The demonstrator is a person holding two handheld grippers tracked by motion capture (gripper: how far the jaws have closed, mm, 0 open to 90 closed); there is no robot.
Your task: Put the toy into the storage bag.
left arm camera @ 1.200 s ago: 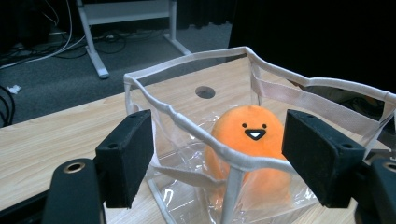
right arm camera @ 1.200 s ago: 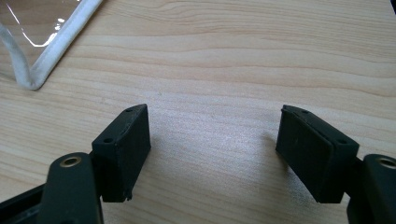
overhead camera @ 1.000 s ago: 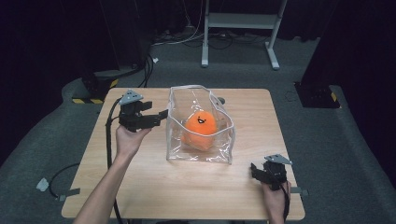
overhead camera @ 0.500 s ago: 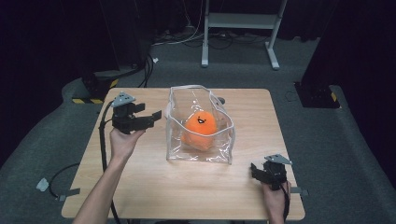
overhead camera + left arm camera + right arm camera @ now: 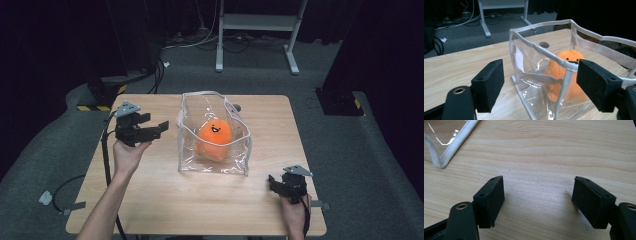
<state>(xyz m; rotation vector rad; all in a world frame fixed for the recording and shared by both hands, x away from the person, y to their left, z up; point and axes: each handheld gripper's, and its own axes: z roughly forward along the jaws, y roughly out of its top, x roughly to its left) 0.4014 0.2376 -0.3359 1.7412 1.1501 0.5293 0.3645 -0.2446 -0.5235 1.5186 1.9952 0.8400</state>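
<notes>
Right now your left gripper [image 5: 156,128] hangs just above the bench [image 5: 150,200] with its jaws spread wide and nothing between the pads, and straight ahead of it, near but not touching, stands the clear bag [image 5: 214,135] with white piping. In the left gripper view the bag's near corner seam rises between your two jaws, and behind that seam sits the orange plush toy [image 5: 566,75], inside the bag, its little face turned up. I judge the step in hand to be the approach to the bag's rim or corner, not yet a grasp. The next move calls for you to carry the left gripper forward until a pad stands on each side of the piped edge, then close gently, since the soft film will likely buckle and the bag may slide away. Your right gripper [image 5: 280,184] rests low on the bench, released as well, jaws apart over bare wood, with the bag's bottom corner off to its upper left and well apart from it. The bench is pale wood grain with a small round hole beyond the bag. Around it lie grey carpet, dark curtains, loose cables and a white metal stand [image 5: 257,30] farther back.
</notes>
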